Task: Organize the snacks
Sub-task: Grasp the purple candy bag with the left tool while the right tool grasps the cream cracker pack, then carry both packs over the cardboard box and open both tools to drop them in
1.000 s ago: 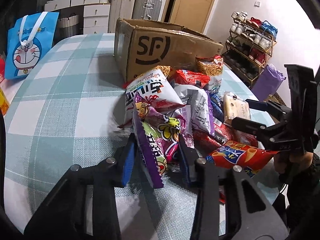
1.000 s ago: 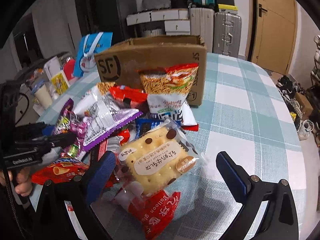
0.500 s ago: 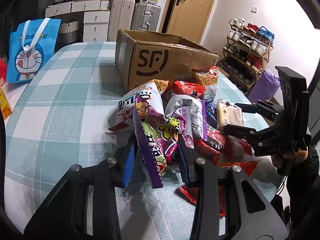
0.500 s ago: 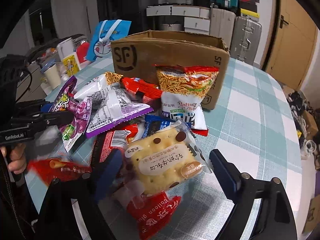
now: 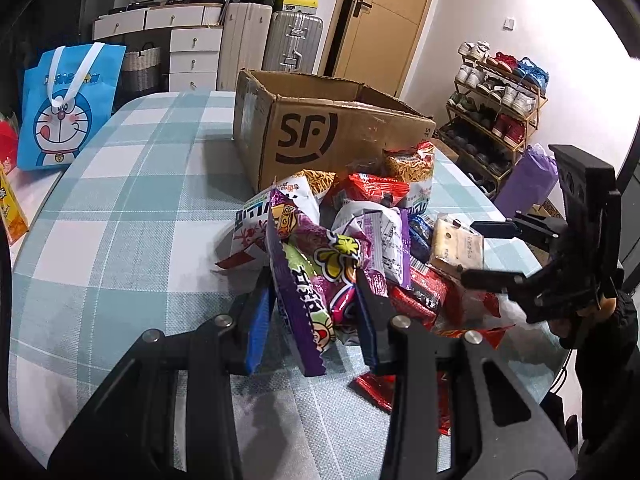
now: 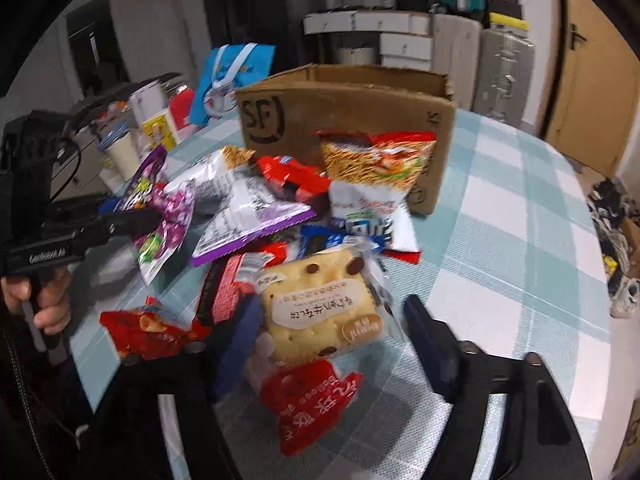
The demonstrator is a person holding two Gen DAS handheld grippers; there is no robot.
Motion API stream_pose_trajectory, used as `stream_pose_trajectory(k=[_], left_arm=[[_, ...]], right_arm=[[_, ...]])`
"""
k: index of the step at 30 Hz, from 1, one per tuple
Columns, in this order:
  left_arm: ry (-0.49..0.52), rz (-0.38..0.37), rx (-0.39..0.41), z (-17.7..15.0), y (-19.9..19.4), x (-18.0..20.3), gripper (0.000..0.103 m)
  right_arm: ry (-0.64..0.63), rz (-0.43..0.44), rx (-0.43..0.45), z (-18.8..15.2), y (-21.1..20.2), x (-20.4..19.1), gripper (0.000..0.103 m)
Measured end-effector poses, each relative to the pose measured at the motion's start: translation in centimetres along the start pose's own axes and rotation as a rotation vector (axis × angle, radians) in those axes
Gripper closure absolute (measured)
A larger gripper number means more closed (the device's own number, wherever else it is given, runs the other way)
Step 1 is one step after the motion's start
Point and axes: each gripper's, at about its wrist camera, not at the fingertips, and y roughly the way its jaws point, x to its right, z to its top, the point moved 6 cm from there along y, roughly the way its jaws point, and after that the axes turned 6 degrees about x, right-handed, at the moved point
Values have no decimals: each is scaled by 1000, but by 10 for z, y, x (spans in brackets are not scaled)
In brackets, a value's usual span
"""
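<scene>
Left gripper (image 5: 316, 316): jaws closed on the purple bag (image 5: 320, 280), pinching it across its width near the lower end. The bag stands edge-up and, seen from the right wrist, hangs clear of the table (image 5: 120, 220). The hold looks meant to carry the bag off the heap, most likely toward the box.

Right gripper (image 6: 332, 344): jaws apart, one on each side of the cracker pack (image 6: 320, 316). Whether either pad touches the wrapper cannot be told; the view is blurred. The straddle reads as a grasp being set up, not yet made. A red packet (image 6: 312, 404) lies partly under the cracker pack, nearer the camera, and could be dragged along if the jaws close low.

Snack heap: loose on the checked table, between the grippers and the box. It includes a red chip bag (image 6: 148, 332) at the near left edge, a silver bag (image 6: 244, 208) with purple trim in the middle, and a noodle bag (image 6: 372, 184) propped upright against the box front, which is what keeps it standing.

Box (image 5: 328, 136): cardboard, flaps open, beyond the heap. Its interior is not visible from either view, so its contents cannot be stated.

Beyond: a blue tote (image 5: 68, 108) stands at the far left table edge; contents hidden.
</scene>
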Motion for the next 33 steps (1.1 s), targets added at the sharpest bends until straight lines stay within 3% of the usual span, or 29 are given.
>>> stream_pose_trajectory(k=[4,9,16,24,33], left_arm=[[-4,3,4,3,-2,-3,69],[-4,4,10,5,-6,-2,69],[2,1,17,9,-7,0,69],[14,-2,51,20,-15,6,69],[28,-2,115,42,-31,13,69]], right_arm=[[-99,0,-51,-2,6,-10,10],[-152,-20,-92,-8,19,-16,10],[-136,16,-53,-7,12,-16,32],[-121,39,-7,-7,-4,-17,36],[-98,8,125,15,-40,-21,36]])
